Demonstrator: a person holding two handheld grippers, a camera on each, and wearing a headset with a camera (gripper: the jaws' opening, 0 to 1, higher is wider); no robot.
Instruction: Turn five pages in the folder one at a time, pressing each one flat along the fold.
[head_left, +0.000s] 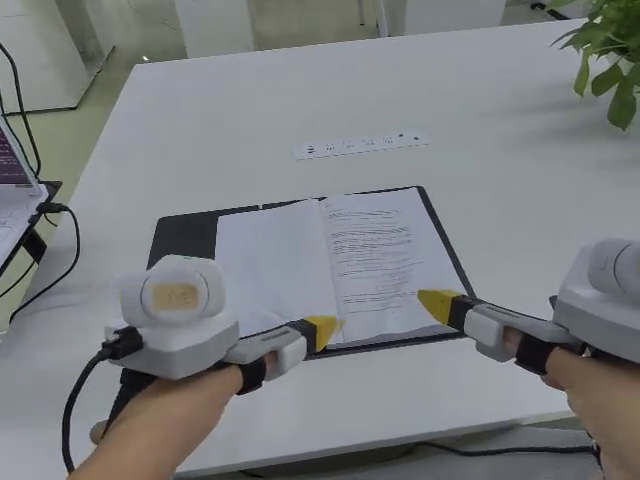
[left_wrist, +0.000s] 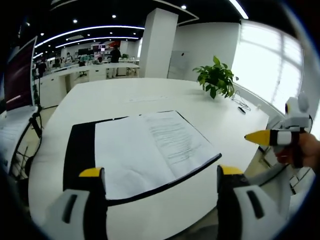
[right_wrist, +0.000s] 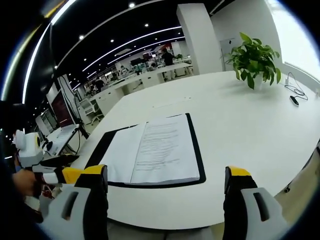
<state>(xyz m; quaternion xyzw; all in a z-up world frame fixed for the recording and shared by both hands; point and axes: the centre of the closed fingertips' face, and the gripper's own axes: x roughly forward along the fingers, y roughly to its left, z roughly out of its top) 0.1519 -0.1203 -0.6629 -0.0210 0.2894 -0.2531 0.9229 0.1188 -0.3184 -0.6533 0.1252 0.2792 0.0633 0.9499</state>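
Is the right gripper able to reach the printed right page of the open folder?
Probably yes: the open right gripper hovers near the front edge of the printed page, with nothing between them.

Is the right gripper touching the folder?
Apart. The left gripper view shows the right gripper off beside the folder, with bare white table between them.

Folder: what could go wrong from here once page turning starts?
1. The right tool, jaws wide open, may pinch several sheets of the right-hand stack at once.
2. The folder lies near the table's front edge; pressing along the fold with the left tool could slide it.
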